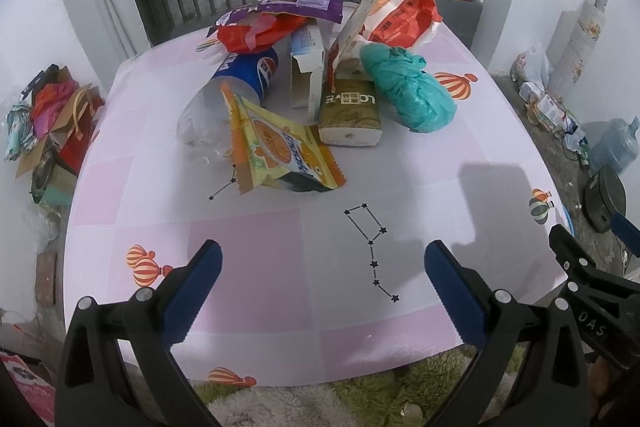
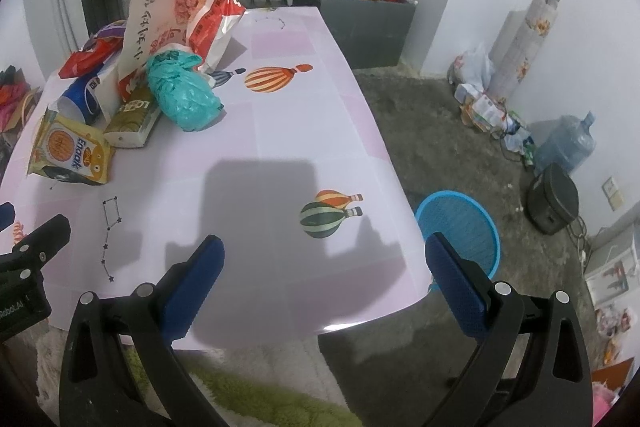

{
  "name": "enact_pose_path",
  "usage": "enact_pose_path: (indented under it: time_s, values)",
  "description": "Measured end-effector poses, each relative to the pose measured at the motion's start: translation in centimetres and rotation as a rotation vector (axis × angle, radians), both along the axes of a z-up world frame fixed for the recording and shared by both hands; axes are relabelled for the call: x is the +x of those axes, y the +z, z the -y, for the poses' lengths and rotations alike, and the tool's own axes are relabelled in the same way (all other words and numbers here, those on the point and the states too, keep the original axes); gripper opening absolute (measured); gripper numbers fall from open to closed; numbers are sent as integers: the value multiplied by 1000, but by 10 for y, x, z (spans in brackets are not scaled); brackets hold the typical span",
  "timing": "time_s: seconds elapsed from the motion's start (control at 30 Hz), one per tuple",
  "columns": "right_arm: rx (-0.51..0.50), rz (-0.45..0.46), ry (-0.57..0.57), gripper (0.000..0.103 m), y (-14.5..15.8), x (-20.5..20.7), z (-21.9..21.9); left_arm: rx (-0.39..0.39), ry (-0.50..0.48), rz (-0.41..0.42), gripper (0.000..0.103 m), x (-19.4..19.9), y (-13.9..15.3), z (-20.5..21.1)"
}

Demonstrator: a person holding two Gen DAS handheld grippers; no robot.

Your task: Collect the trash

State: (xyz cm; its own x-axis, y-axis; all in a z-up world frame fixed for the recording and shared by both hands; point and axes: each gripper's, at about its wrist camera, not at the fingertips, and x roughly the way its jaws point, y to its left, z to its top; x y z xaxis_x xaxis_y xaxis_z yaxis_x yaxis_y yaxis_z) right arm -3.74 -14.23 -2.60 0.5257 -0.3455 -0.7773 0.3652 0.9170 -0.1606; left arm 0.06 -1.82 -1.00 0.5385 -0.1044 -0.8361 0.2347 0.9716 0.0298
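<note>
Both tools gape wide with nothing held: the left tool (image 1: 322,259) and right tool (image 2: 324,255) hang over the near edge of the worktop (image 1: 280,247). Farther back lies the trash: a yellow snack bag (image 1: 280,151), tissue pack (image 1: 350,115), teal bag (image 1: 408,91), cola bottle (image 1: 236,83), red-and-white bag (image 1: 400,3). A blue basket (image 2: 464,227) sits on the floor beside the worktop.

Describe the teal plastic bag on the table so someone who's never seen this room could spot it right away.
Start at the pink balloon-print tablecloth and find the trash heap at its far end. On the heap's right edge, beside the olive tissue pack, lies the teal knotted plastic bag: the only soft, crumpled, unprinted item there.
</note>
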Motion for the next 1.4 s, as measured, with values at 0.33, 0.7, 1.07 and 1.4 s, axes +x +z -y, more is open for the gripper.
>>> enact_pose_path:
  time_s: [0.33,0.7,1.07,1.4]
  values:
    - [-9,-1,7,96,2,1,-3,-10,19,0,99,-1,0,-7]
    - [-12,8,7,96,6,-1,-4,-10,26,5,99,-1,1,-9]
    - [-26,22,-31,96,10,-5,10,-13,-43,39,99,-6,10,7]
    - [-47,36,-85,96,16,-10,27,-48,-83,68,99,-6,24,24]
